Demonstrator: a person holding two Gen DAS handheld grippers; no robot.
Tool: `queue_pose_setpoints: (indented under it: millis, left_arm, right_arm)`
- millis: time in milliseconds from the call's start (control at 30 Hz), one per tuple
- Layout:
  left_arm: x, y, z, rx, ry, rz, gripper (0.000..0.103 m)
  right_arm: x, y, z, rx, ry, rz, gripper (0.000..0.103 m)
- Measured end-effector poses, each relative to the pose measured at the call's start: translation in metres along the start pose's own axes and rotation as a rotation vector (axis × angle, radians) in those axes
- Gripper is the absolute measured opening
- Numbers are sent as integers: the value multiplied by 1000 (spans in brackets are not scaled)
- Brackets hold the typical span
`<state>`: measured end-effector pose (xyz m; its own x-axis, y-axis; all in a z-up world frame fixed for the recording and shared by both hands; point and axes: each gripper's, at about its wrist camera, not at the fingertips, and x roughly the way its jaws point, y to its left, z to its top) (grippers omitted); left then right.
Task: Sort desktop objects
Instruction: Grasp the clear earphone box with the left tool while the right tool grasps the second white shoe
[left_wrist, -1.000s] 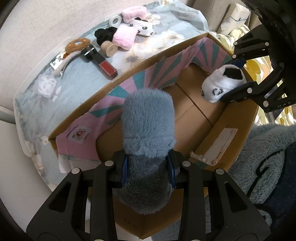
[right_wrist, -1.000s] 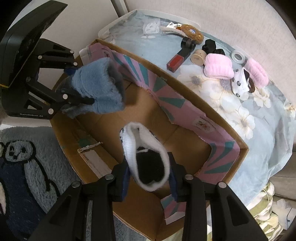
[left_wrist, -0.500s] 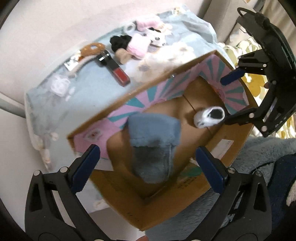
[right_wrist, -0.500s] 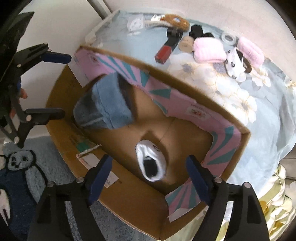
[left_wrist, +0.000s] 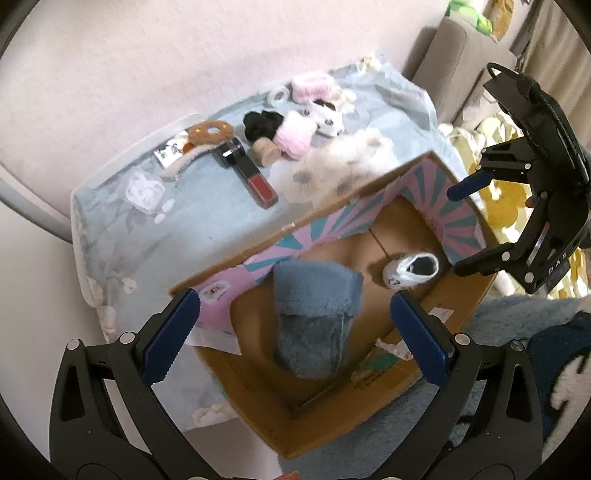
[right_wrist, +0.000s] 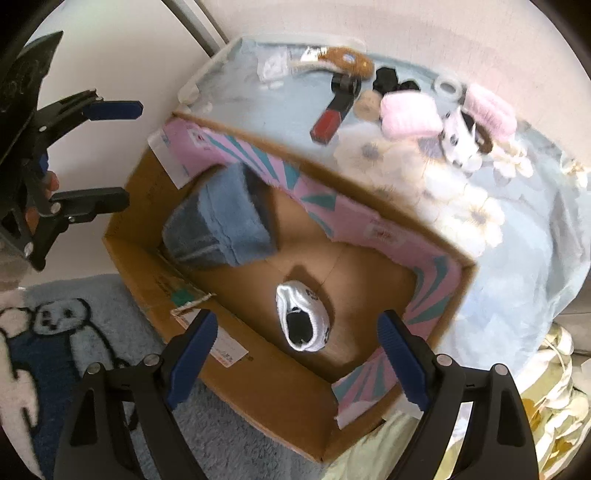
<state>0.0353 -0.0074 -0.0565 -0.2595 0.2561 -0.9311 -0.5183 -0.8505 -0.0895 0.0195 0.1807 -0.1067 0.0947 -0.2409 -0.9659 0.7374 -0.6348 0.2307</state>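
An open cardboard box (left_wrist: 369, 417) (right_wrist: 258, 391) with pink and teal inner flaps stands beside the table. A fuzzy blue sock (left_wrist: 314, 314) (right_wrist: 221, 225) and a small white sock with a black inside (left_wrist: 410, 269) (right_wrist: 303, 321) lie inside it. My left gripper (left_wrist: 295, 332) is open and empty above the box; it also shows in the right wrist view (right_wrist: 122, 155). My right gripper (right_wrist: 295, 362) is open and empty above the white sock, and shows in the left wrist view (left_wrist: 461, 229).
On the pale blue flowered cloth (left_wrist: 207, 221) lie a red and black lip gloss (left_wrist: 251, 173) (right_wrist: 336, 107), pink socks (left_wrist: 295, 133) (right_wrist: 410, 114), a white panda sock (right_wrist: 461, 140), a black scrunchie (left_wrist: 262, 122), a tape roll (right_wrist: 448, 86) and a brown ring (left_wrist: 210, 131). A blue bear rug (right_wrist: 55, 332) lies below.
Both grippers opened and let go of their socks, which dropped into the box. Both grippers then lifted up and away from the box.
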Motion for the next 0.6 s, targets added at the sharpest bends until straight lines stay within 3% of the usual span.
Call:
queue_pose_setpoints:
  millis: [133,267,433,600]
  left_arm:
    - [-19,27,9,-33,7,79,103]
    - [-29,61,22,-87,-27,218,103]
    - [-17,92,40,-144,-31,217,103]
    - [21,120,63,-217,6,216,103]
  right_arm:
    - [-31,-9,7,-8,-69,-86,86]
    - [-49,-31,19,14,-117,-168,86]
    - [-54,-65,37,97,-149,-184,86]
    - [-47,-91,56,141,-152,-195,86]
